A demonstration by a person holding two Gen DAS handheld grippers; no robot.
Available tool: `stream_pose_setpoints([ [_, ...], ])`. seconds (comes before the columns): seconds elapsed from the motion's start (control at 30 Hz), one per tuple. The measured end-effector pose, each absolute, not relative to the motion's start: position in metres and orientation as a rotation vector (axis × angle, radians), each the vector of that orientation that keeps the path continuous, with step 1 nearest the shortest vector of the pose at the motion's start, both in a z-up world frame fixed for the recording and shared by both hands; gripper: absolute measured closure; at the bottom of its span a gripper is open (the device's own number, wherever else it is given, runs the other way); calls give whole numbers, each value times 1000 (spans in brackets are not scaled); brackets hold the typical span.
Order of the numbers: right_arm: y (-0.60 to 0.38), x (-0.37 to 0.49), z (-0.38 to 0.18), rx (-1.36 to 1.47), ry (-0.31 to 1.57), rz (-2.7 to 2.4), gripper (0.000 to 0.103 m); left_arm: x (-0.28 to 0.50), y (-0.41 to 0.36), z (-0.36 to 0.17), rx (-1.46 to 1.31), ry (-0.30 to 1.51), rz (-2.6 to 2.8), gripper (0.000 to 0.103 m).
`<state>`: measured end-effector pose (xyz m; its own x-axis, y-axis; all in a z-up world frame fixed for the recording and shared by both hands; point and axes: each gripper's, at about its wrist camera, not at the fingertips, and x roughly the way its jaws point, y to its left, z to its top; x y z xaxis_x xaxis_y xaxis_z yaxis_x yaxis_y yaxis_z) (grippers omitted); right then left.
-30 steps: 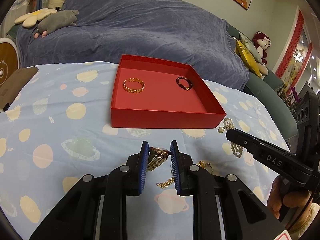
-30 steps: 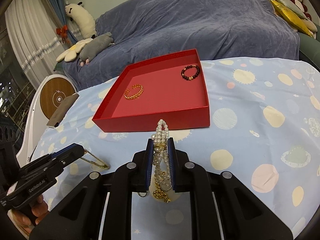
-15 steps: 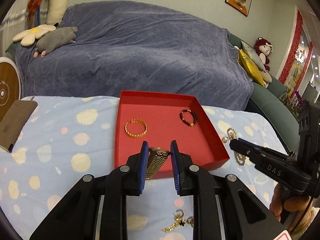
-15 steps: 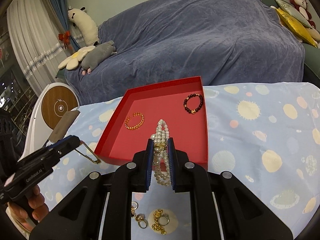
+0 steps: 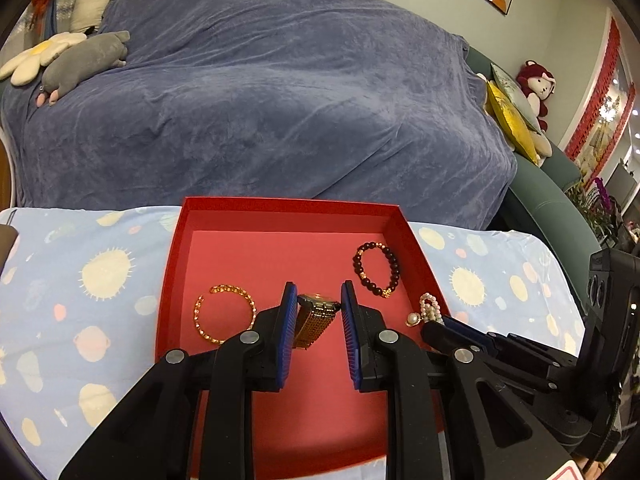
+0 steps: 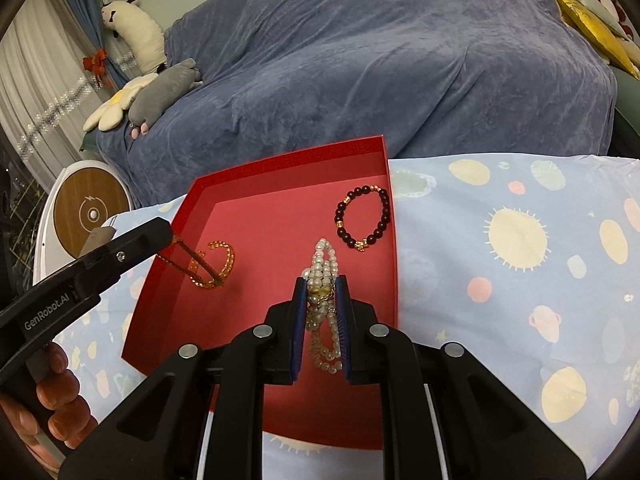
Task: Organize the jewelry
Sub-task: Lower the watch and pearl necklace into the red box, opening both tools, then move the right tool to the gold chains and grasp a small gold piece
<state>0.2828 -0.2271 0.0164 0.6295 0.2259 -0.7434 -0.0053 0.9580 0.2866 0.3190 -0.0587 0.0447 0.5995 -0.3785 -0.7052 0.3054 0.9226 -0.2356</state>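
Note:
A red tray stands on the blue patterned tablecloth. A gold bracelet and a dark bead bracelet lie in it. My left gripper is shut on a gold watch and holds it over the tray floor; it also shows in the right wrist view with the watch band hanging down. My right gripper is shut on a pearl necklace over the tray's right side; the pearls show in the left wrist view.
A sofa under a blue-grey blanket stands right behind the table. Plush toys lie on its left end, yellow cushions on its right. A round white and wood device stands at the left.
Both grippers have moved forward from the tablecloth to above the tray, carrying the watch and the pearl necklace. The loose gold pieces on the cloth have dropped out of view.

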Motion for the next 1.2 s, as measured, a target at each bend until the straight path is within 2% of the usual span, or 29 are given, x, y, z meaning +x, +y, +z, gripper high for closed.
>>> stream_pose_setpoints([
  [0.17, -225, 291, 7, 265, 884, 138, 88, 335, -64, 30, -93, 857, -375, 84],
  [0.27, -222, 287, 10, 248, 857, 130, 85, 337, -57, 30, -121, 831, -351, 78],
  [0.33, -223, 278, 16, 250, 832, 126, 67, 337, -51, 33, -144, 836, -343, 65],
  [0.37, -224, 273, 19, 255, 824, 125, 65, 334, -47, 35, -152, 829, -330, 57],
  [0.47, -227, 257, 29, 270, 814, 137, 65, 316, -38, 44, -137, 809, -322, 54],
  [0.6, -232, 230, 43, 290, 810, 148, 65, 282, -24, 52, -93, 785, -304, 43],
  [0.83, -228, 176, 47, 260, 822, 146, 65, 218, -1, 45, -39, 817, -279, 43],
  [1.2, -205, 93, 22, 202, 874, 198, 65, 134, 30, 4, -81, 907, -242, 43],
])
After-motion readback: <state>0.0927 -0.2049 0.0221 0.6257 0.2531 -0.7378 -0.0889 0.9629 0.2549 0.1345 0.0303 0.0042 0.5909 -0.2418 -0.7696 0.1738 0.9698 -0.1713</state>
